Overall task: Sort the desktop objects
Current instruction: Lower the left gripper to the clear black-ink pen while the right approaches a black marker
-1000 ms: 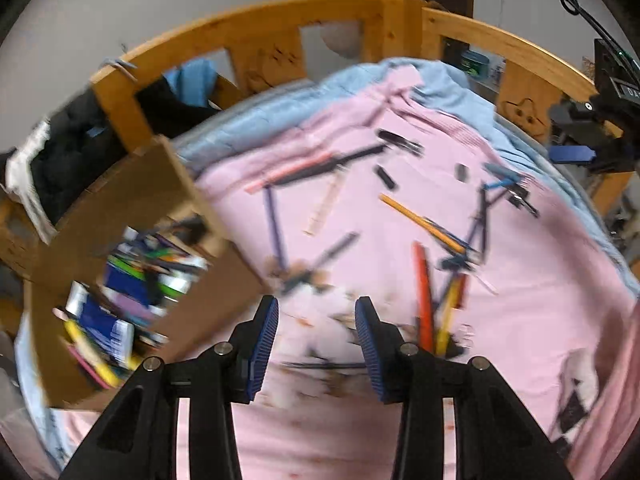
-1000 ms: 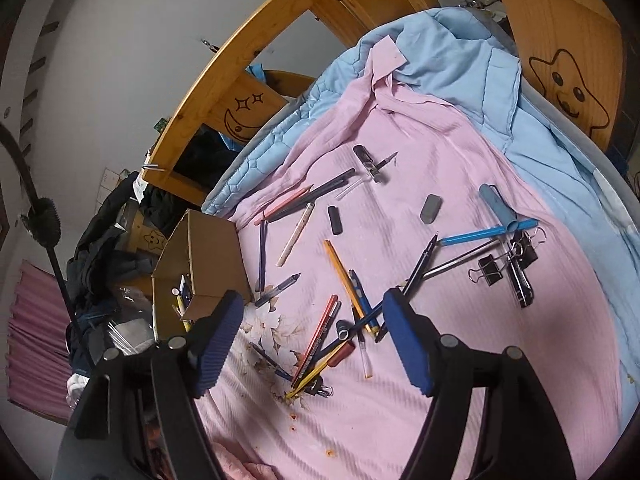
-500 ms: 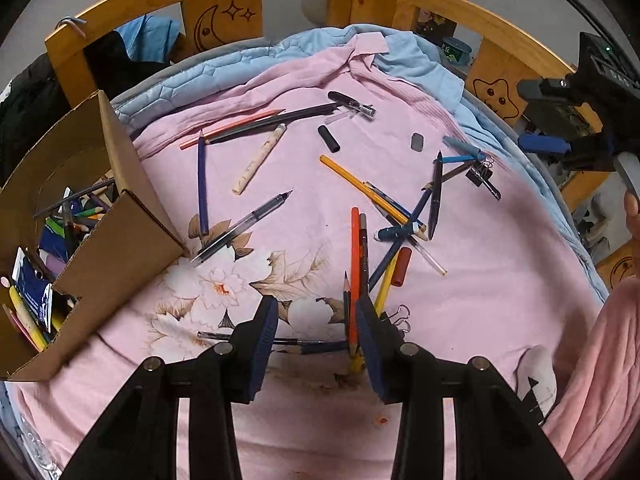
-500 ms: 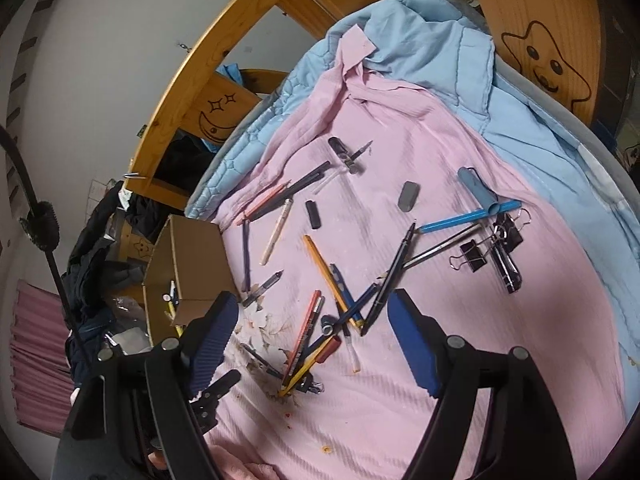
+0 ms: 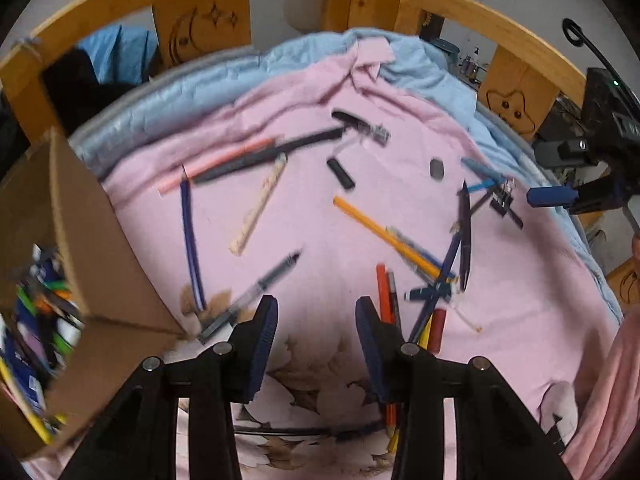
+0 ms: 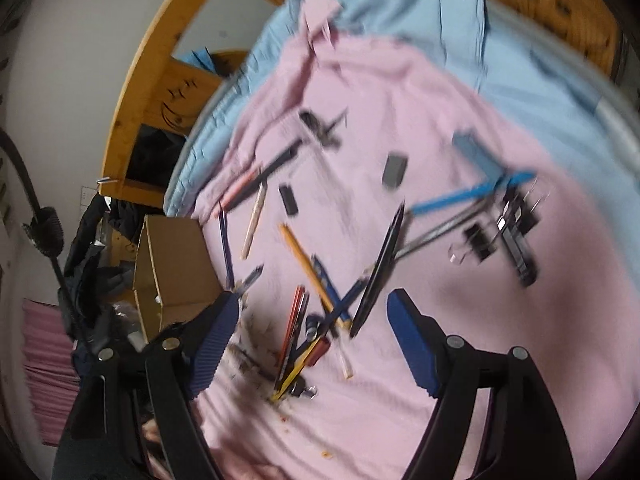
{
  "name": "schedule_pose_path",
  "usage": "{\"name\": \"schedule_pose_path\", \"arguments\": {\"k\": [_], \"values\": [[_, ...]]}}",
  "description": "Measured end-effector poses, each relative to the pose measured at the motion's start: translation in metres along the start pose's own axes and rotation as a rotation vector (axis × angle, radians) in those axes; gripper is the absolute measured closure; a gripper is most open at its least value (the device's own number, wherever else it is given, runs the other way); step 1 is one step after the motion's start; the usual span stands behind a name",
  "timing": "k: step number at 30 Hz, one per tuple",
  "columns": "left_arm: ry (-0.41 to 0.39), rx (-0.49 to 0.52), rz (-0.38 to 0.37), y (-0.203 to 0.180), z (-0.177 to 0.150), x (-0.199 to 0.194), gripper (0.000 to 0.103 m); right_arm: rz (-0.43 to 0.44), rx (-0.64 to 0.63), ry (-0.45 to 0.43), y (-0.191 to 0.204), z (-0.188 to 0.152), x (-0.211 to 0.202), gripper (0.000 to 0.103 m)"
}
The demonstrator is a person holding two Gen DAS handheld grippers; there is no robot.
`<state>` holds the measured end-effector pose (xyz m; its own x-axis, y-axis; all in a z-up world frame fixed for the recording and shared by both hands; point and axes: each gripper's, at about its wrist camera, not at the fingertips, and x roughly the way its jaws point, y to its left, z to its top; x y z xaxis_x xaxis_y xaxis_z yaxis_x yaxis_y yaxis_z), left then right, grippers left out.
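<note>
Left wrist view: left hand-held gripper is open, nothing between its blue pads, low over the pink bedsheet. Vs half a sec ago the cam has swung back toward the left and closer to the bed: cardboard box now fills the left edge of frame, w/ pens and markers already inside at far left. Clear gel pen lies just beyond the left pad, its near end by the box corner. Orange pencil sits just past the right pad, w/ the crossed pile of pens at centre right. Frame is motion-blurred, so the gripper is mid-move. Judgement: it's lining up on the gel pen or the orange pencil; can't tell which.

Right wrist view: right hand-held gripper is open wide, empty. Vs half a sec ago the view has dropped closer to the sheet and blurred; the crossed pile now sits right between the pads instead of beyond them. Black pen slants up from the pile toward centre; binder clips stay at right, well apart. Box at left edge.

Meaning for task: most stationery is unsorted on the bed, both grippers are closing in for next picks, nothing grasped yet.
</note>
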<state>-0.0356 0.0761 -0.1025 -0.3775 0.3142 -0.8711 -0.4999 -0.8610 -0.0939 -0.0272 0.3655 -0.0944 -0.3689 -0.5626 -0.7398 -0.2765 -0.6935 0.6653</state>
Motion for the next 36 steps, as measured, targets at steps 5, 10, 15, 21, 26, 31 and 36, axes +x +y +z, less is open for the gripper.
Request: {"name": "schedule_pose_path", "arguments": {"k": [5,10,15,21,26,31,36], "values": [[0.021,0.076,0.020,-0.014,-0.001,0.010,0.062,-0.024,-0.012,0.026,0.003,0.007,0.015,0.025],[-0.009,0.095,-0.030,-0.020,0.002,0.004,0.061,-0.030,-0.019,0.050,0.004,0.006,0.021,0.025],[-0.002,0.092,-0.013,-0.013,0.002,0.009,0.061,-0.048,-0.020,0.032,0.005,0.002,0.017,0.025],[0.001,0.083,0.011,0.007,-0.001,0.022,0.061,-0.028,-0.039,0.026,0.011,-0.001,0.010,0.025],[-0.011,0.059,0.005,0.015,0.000,0.023,0.061,-0.004,-0.030,0.061,0.011,-0.006,0.016,0.025],[-0.023,0.087,0.022,0.014,0.003,0.025,0.061,0.010,-0.015,0.081,0.009,-0.005,0.020,0.025],[-0.029,0.077,0.028,0.023,0.005,0.035,0.061,0.020,-0.013,0.080,0.009,-0.006,0.019,0.025]]}}
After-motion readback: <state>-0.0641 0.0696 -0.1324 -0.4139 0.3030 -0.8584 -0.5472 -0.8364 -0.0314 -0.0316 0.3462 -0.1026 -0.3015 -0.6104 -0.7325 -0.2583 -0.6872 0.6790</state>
